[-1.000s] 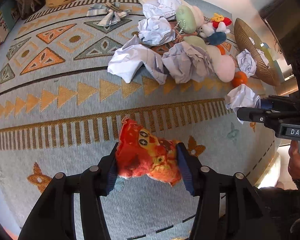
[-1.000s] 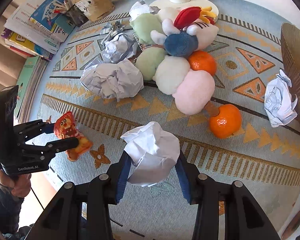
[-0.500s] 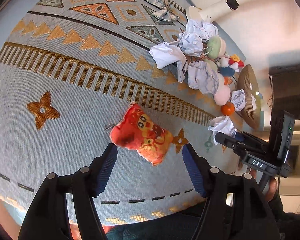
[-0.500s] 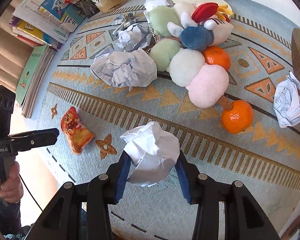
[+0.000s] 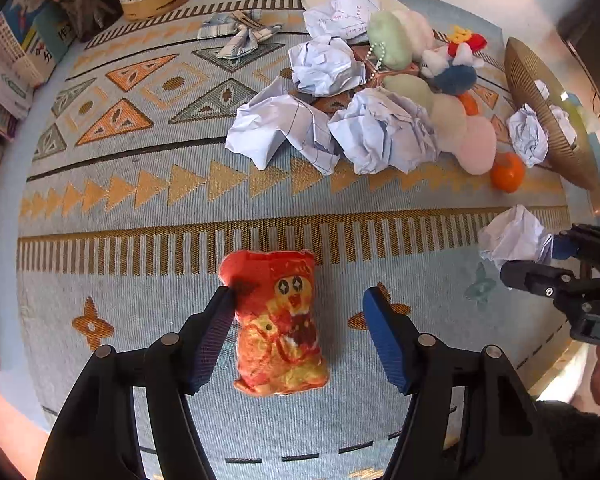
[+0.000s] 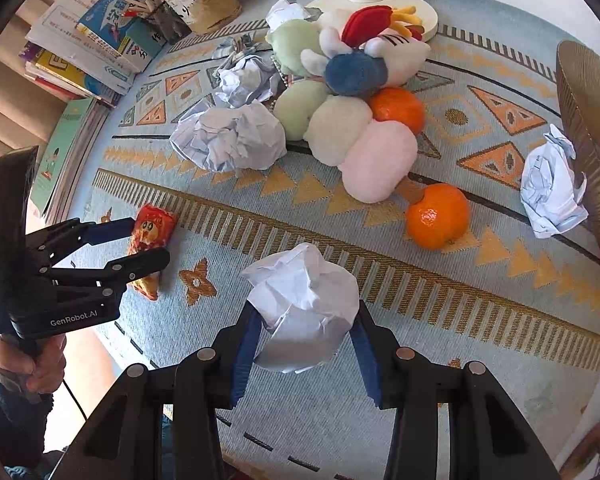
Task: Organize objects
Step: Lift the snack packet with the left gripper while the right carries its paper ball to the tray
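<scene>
Snack bag (image 5: 280, 322) lies flat on surface (image 5: 140, 208), between left gripper (image 5: 299, 334) jaws, just opened wide, bag released. Right gripper (image 6: 305, 350) jaws clamp paper ball (image 6: 303, 304). Bag light, crinkly, slippery; pinch across middle.

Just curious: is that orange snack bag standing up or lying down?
Lying flat: the snack bag shows its printed face on the rug, between open jaws.

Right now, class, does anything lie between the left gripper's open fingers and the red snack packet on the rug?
Nothing visible does. The red snack packet lies flat between the left gripper's open fingers; one pad is at its edge, the other stands apart over bare rug.
</scene>
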